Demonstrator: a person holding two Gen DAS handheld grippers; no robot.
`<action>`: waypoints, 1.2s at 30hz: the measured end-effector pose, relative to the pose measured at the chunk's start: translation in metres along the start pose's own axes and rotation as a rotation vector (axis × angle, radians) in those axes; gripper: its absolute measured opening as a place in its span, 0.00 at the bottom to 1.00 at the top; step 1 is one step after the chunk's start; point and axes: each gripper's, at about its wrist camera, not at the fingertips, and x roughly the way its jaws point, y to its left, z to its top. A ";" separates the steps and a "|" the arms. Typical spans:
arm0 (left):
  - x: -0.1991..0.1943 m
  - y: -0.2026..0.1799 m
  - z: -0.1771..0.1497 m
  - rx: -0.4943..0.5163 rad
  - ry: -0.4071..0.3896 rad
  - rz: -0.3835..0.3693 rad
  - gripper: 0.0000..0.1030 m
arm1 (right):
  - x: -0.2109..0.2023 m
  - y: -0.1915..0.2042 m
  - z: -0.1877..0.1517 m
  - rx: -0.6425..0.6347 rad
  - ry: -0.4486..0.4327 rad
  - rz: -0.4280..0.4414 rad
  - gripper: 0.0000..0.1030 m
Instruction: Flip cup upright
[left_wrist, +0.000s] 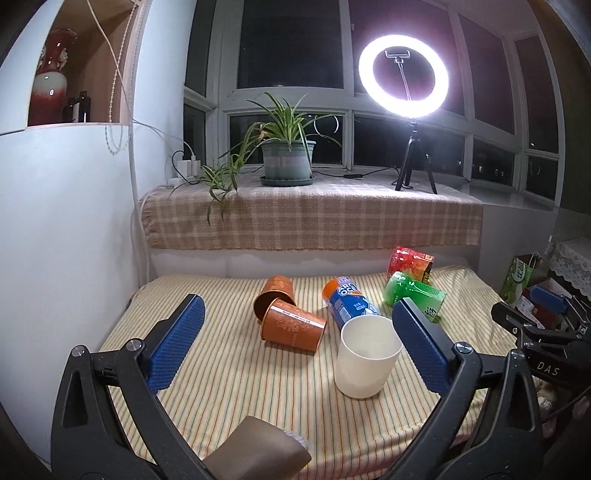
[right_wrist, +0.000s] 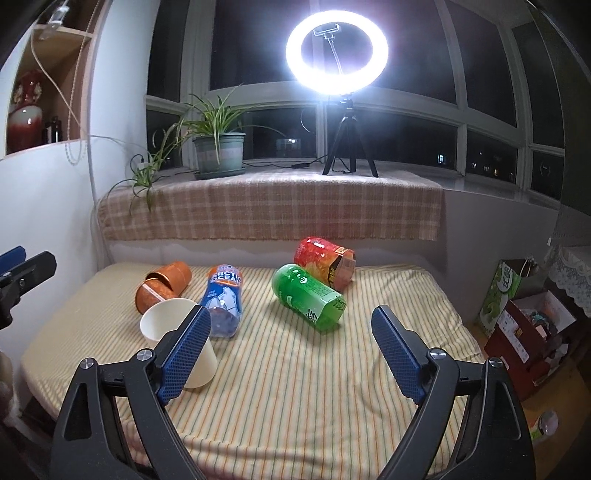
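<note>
Here the left gripper (left_wrist: 297, 343) hangs low over the striped bench (left_wrist: 221, 387), its blue-padded fingers (left_wrist: 173, 347) spread wide apart and holding nothing. The right gripper (right_wrist: 288, 354) hovers beside it, fingers equally wide and empty; its left pad (right_wrist: 184, 354) overlaps the cup in the right wrist view, though contact cannot be judged.

The white cup (left_wrist: 367, 356) stands on the bench with its mouth up, leaning a little, between the two grippers and just inside the left gripper's right finger. Just behind it lies a blue bottle (left_wrist: 347, 301) on its side, its clear end close to the cup's rim. Left of the bottle lie two orange cups (left_wrist: 291, 325), both on their sides, one touching the other. Farther right a green bottle (right_wrist: 308, 299) lies tipped over, and a red bottle (right_wrist: 325, 262) lies just behind it, touching it.

Beyond the bench rises a ledge draped in a plaid cloth (left_wrist: 314, 218). On it sit a potted plant (left_wrist: 288, 158) to the left and a lit ring light (left_wrist: 403, 76) on a tripod to the right, before dark windows.
</note>
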 end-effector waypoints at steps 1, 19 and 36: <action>-0.001 0.000 0.000 -0.002 -0.002 0.001 1.00 | 0.000 0.000 0.000 0.000 -0.001 0.001 0.86; -0.005 -0.008 0.002 0.018 -0.013 -0.002 1.00 | -0.003 -0.007 -0.003 0.024 0.004 -0.016 0.86; -0.003 -0.006 0.003 0.015 -0.014 0.008 1.00 | -0.002 -0.006 -0.004 0.019 0.009 -0.013 0.86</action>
